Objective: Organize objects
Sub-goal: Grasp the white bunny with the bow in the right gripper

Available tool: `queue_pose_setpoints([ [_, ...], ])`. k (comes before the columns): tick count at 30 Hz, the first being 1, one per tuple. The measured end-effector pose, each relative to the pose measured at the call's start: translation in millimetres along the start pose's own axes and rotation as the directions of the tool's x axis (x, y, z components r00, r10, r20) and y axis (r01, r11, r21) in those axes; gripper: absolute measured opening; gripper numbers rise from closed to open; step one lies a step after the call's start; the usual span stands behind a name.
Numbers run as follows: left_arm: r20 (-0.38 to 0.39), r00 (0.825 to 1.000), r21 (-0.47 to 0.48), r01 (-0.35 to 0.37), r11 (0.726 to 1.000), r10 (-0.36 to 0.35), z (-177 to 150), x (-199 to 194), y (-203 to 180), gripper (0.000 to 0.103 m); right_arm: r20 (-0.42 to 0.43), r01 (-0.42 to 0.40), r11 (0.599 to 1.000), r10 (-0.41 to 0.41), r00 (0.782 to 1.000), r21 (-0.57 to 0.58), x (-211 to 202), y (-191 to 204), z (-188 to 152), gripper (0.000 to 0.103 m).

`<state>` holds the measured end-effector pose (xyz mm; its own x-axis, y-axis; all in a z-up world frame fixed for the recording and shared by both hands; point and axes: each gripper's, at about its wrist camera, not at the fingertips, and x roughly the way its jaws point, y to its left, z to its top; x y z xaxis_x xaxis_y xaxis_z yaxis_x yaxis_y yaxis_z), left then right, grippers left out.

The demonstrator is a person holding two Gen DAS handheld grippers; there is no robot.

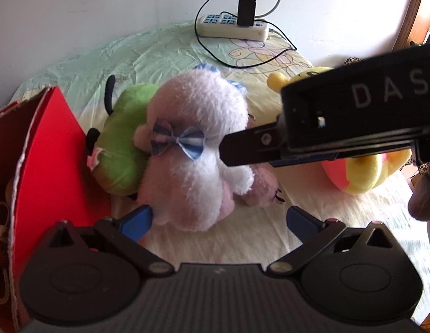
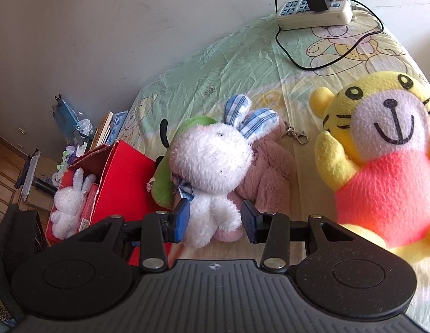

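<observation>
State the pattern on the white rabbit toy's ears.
Blue-and-white check on the white rabbit toy's ears, clearest in the right wrist view.

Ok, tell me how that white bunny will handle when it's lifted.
The white bunny looks fluffy and stuffed, so probably light and squashy under the right gripper. Its checked ears and limbs likely flop. Leaning on the green plush, it may drag that along.

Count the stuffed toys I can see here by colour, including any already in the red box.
White: 2, the bunny with checked ears and the small bunny in the red box
Green: 1
Pink: 1
Yellow: 1, the tiger
Total: 5
</observation>
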<state>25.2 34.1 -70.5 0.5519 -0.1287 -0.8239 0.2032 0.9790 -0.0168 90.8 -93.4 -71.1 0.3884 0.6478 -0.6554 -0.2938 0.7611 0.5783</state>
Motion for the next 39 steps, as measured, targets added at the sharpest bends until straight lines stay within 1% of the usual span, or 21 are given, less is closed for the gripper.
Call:
queue_pose_setpoints([
  [6,0.019,1.0,0.001,0.012,1.0,-0.012,3.4,6.7,4.5,0.102,-0.01,-0.03,1.0,0.029,1.0,-0.008,17.7,-1.2,9.4,0.045],
  [8,0.024,1.0,0.001,0.015,1.0,-0.015,4.3,7.5,5.8,0.101,-0.017,-0.033,0.999,0.033,0.999,-0.005,25.3,-2.6,11.2,0.047],
  [9,0.024,1.0,0.0,0.018,1.0,-0.018,4.8,8.0,6.0,0.101,-0.022,-0.04,0.999,0.041,0.999,0.006,29.0,-4.0,11.7,0.049],
  [11,0.022,1.0,0.006,0.02,1.0,-0.02,5.2,8.9,4.8,0.098,-0.027,-0.069,0.997,0.07,0.997,0.037,34.2,-7.5,13.1,0.049],
  [14,0.018,1.0,0.006,0.004,1.0,-0.004,5.8,11.5,5.2,0.096,-0.038,-0.096,0.993,0.099,0.994,0.073,40.0,-10.5,12.8,0.049],
  [15,0.015,1.0,0.005,0.006,1.0,-0.006,6.0,12.1,6.0,0.096,-0.046,-0.104,0.992,0.108,0.993,0.077,40.9,-10.2,12.4,0.046],
  [16,0.014,1.0,0.004,0.009,1.0,-0.009,6.0,12.0,6.3,0.095,-0.053,-0.115,0.991,0.119,0.992,0.071,40.8,-9.3,12.5,0.04],
  [18,0.02,1.0,0.011,0.017,1.0,-0.018,6.0,9.8,4.6,0.094,-0.052,-0.113,0.993,0.115,0.992,0.042,38.2,-5.3,12.3,0.036],
  [21,0.039,0.999,0.039,0.015,0.999,-0.017,5.3,3.5,-2.4,0.087,-0.056,-0.112,0.994,0.112,0.992,0.013,33.9,-2.4,11.9,0.033],
  [22,0.045,0.999,0.049,0.019,0.999,-0.021,4.9,0.8,-4.9,0.084,-0.054,-0.11,0.994,0.111,0.992,0.006,31.5,-1.5,11.2,0.033],
  [23,0.048,0.999,0.057,0.018,0.998,-0.021,4.3,-1.6,-6.9,0.084,-0.051,-0.109,0.994,0.108,0.993,-0.004,28.6,-0.6,10.5,0.032],
  [25,0.053,0.998,0.07,0.033,0.997,-0.037,2.1,-7.2,-10.1,0.082,-0.05,-0.104,0.994,0.103,0.993,-0.021,22.9,-0.3,10.1,0.031],
  [27,0.057,0.997,0.079,0.052,0.996,-0.056,-0.4,-14.5,-12.6,0.079,-0.052,-0.104,0.994,0.102,0.993,-0.03,16.3,-0.9,8.5,0.031],
  [34,0.056,0.986,0.135,0.147,0.98,-0.156,-20.0,-47.7,-27.8,0.079,-0.086,-0.101,0.992,0.094,0.992,-0.081,-5.4,3.0,-6.1,0.03],
  [35,0.05,0.984,0.142,0.163,0.976,-0.171,-23.9,-51.2,-30.4,0.079,-0.093,-0.094,0.992,0.085,0.992,-0.089,-7.3,3.6,-9.8,0.029],
  [37,0.033,0.98,0.154,0.188,0.97,-0.196,-32.0,-57.6,-36.3,0.079,-0.103,-0.086,0.992,0.076,0.992,-0.092,-10.1,3.4,-16.5,0.023],
  [39,0.023,0.979,0.169,0.195,0.966,-0.202,-39.1,-62.7,-40.9,0.079,-0.109,-0.088,0.994,0.081,0.991,-0.064,-13.5,-0.9,-23.0,0.022],
])
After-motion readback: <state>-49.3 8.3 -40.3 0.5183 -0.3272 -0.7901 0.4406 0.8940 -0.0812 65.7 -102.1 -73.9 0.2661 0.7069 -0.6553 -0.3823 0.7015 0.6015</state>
